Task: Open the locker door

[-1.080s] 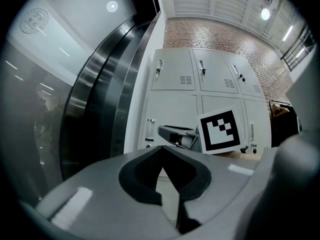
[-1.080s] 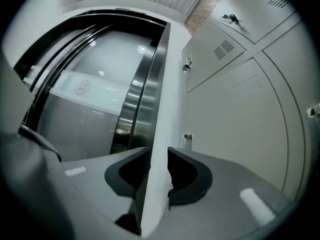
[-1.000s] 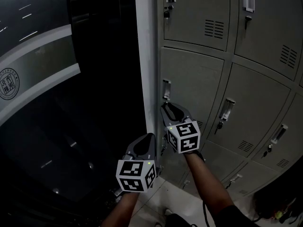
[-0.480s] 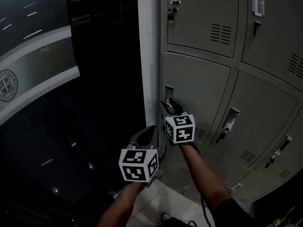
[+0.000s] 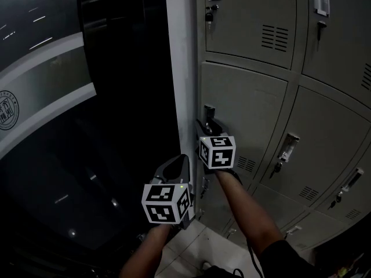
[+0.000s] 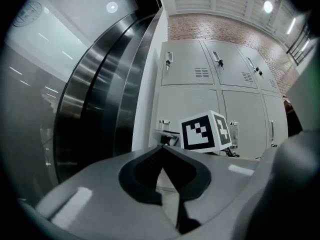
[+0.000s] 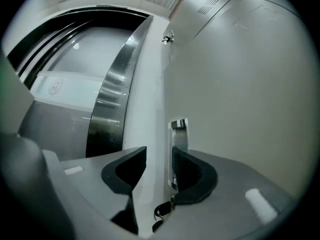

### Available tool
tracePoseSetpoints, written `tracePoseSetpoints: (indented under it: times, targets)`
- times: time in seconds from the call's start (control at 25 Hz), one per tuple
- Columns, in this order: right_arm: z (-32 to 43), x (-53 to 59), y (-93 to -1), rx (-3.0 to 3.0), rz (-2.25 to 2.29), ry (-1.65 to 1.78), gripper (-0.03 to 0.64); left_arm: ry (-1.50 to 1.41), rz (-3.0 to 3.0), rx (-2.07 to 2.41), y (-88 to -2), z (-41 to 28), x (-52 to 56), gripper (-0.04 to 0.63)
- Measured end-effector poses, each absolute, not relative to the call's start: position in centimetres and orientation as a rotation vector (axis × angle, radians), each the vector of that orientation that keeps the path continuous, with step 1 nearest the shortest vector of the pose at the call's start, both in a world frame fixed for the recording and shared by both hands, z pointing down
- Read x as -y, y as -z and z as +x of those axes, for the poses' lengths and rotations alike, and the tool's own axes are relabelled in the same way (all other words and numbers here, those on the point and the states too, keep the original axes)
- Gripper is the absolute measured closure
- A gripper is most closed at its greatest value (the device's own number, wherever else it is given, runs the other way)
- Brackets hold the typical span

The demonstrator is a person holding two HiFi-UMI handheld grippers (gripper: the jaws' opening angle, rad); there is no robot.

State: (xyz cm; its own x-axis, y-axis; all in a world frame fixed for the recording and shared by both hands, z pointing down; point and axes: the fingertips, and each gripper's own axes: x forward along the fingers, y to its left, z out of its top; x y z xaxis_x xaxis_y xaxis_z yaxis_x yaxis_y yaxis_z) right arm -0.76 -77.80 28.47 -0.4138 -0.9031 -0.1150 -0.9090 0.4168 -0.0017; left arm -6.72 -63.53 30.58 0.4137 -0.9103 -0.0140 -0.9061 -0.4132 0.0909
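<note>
Only the right gripper view shows how the right gripper [image 7: 159,151] stands. It is spread wide, its jaws having just been opening, and it grips nothing. The white post [image 7: 150,109] beside the lockers fills the gap. The chrome handle [image 7: 179,130] stands just past the tip of the jaw nearer the door, with no pad clamped on it, and a key [image 7: 160,211] dangles below. The left gripper view shows the left gripper [image 6: 162,151] clenched on nothing and aimed toward the lockers. The head view places the locker door [image 5: 255,114] in the leftmost column, under an upper door. It is grey metal with vent slots [image 5: 246,164], flush with its neighbours, and the right gripper is at its left edge.
</note>
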Motion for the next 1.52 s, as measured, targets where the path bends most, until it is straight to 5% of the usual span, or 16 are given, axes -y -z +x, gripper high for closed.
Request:
tracePoseSetpoints:
  times: [0.32, 0.96, 1.04, 1.52]
  targets:
    - [0.0, 78.3, -28.5, -2.494, -1.699, -0.051, 0.543, 0.094, 2.568, 1.683, -30.9, -8.1, 64.2, 0.591]
    - [-2.8, 72.2, -28.6, -2.582, -1.595, -0.082, 0.548, 0.102, 2.566, 1.65, -31.7, -9.1, 62.5, 0.591]
    - [-4.4, 70.7, -28.9, -2.661, -1.542, -0.125, 0.617, 0.11, 2.571, 1.654, -31.5, -9.3, 62.0, 0.591]
    - [-4.0, 65.0, -29.4, -2.616, -1.583, -0.26, 0.579, 0.124, 2.567, 1.636, -32.3, -9.8, 59.2, 0.591]
